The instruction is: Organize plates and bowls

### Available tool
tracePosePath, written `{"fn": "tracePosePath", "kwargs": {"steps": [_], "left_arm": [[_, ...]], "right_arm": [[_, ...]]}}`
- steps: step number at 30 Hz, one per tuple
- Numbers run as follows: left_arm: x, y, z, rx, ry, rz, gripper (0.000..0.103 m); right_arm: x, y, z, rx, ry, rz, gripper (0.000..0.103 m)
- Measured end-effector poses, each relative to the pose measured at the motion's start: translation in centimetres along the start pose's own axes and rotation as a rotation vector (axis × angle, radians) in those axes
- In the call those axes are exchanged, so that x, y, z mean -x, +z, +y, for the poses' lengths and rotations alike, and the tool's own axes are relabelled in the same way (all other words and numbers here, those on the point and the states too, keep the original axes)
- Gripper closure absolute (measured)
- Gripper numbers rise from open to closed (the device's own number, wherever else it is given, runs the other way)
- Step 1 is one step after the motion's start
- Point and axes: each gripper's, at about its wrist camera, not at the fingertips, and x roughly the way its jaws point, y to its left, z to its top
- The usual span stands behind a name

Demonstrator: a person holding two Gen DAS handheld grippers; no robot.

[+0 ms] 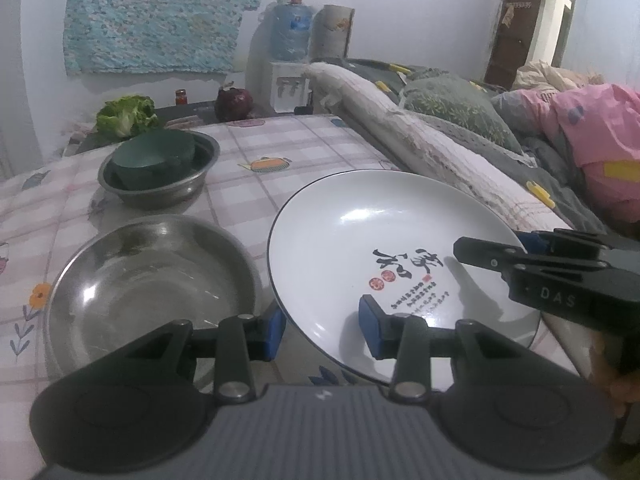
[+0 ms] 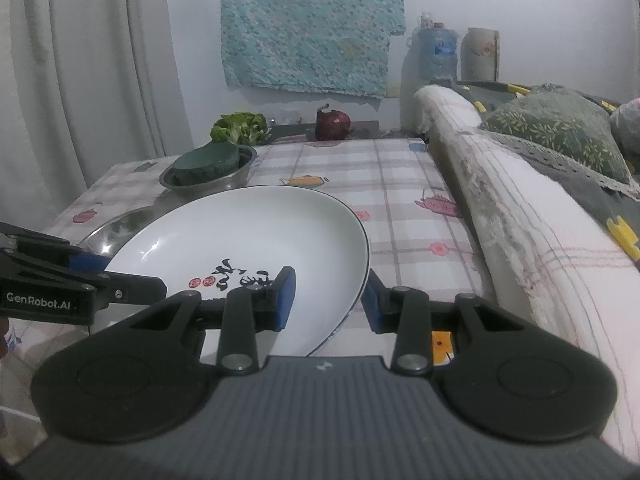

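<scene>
Left wrist view: my left gripper is clamped on the near rim of the white plate, one blue pad under the edge, the other on the inner face. The plate looks tilted and clear of the checked tablecloth, so the grip sits at the rim, probably to leave the underside free for setting down. Beside it on the left sits an empty steel bowl, a likely place for stacking; farther back a second steel bowl holds a dark green bowl. My right gripper comes in from the right onto the opposite rim; its body reads "DAS". Black brush characters and red seals mark the plate; I can't read them. Right wrist view: my right gripper pinches the plate's right edge, pads on both faces, sharing the load. The left gripper's side reads "GenRobot.AI". Lettuce and a red onion sit at the far end.
</scene>
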Motion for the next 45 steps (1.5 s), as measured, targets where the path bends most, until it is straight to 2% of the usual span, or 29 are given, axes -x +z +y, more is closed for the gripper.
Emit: {"fn": "tracePosePath", "kwargs": {"steps": [11,23,33,40,45], "left_arm": [[1.8,0.0,3.0,0.051,0.027,-0.037,0.063],[3.2,-0.7,9.1,0.140,0.085,-0.064,0.063],[2.2,-2.1,13.9,0.197,0.125,-0.011,0.063],[1.3,-2.9,15.4,0.208,0.124,0.041,0.063],[1.1,-2.8,16.2,0.215,0.113,0.043,0.064]], "right_arm": [[-0.8,1.6,2.8,0.039,0.034,-0.008,0.067],[-3.9,3.2,8.7,0.100,0.092,0.015,0.067],[-7.5,2.7,13.2,0.098,0.138,0.087,0.067],[-9.6,1.8,14.5,0.106,0.135,0.153,0.068],[-10.7,1.7,14.8,0.103,0.126,0.179,0.068]]}}
